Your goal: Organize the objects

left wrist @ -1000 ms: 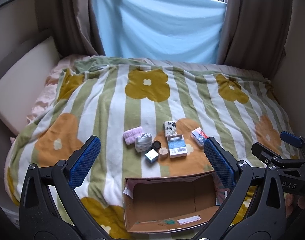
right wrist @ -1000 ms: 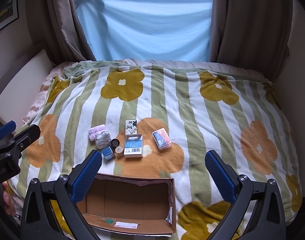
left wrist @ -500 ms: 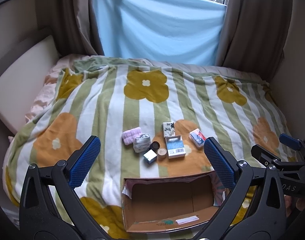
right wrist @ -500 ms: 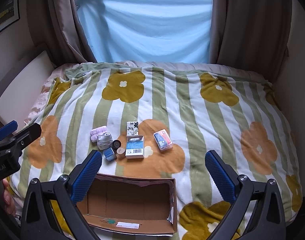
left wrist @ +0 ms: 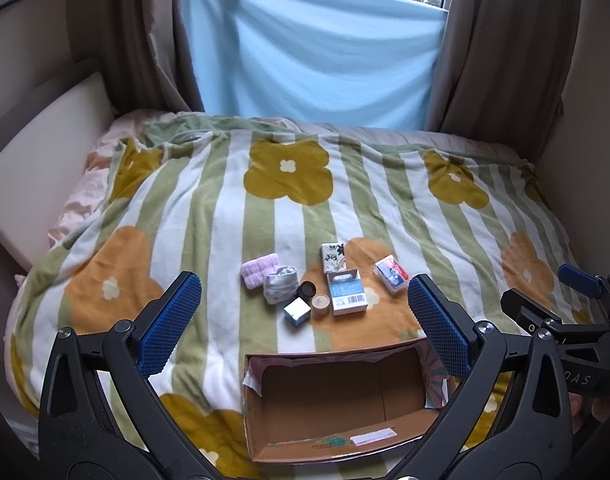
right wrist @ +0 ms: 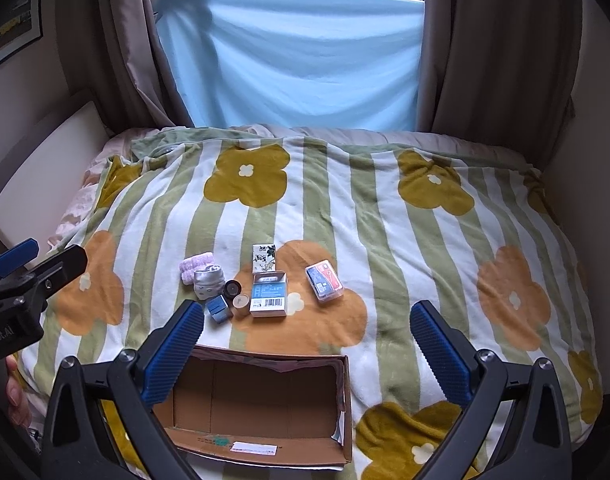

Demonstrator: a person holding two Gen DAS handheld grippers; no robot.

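Observation:
Several small items lie in a cluster on the flowered blanket: a pink cloth roll, a grey pouch, a black lid, a round wooden jar, a small teal box, a blue and white box, a floral box and a clear card case. An open, empty cardboard box stands in front of them; it also shows in the right wrist view. My left gripper and right gripper are open and empty, well above the bed's near edge.
The striped flower blanket covers the whole bed. A white padded headboard runs along the left. A blue cloth and brown curtains hang at the window behind. A wall borders the right side.
Both grippers have drawn back and risen slightly, so the items look a little smaller and lower. Nothing on the bed has moved.

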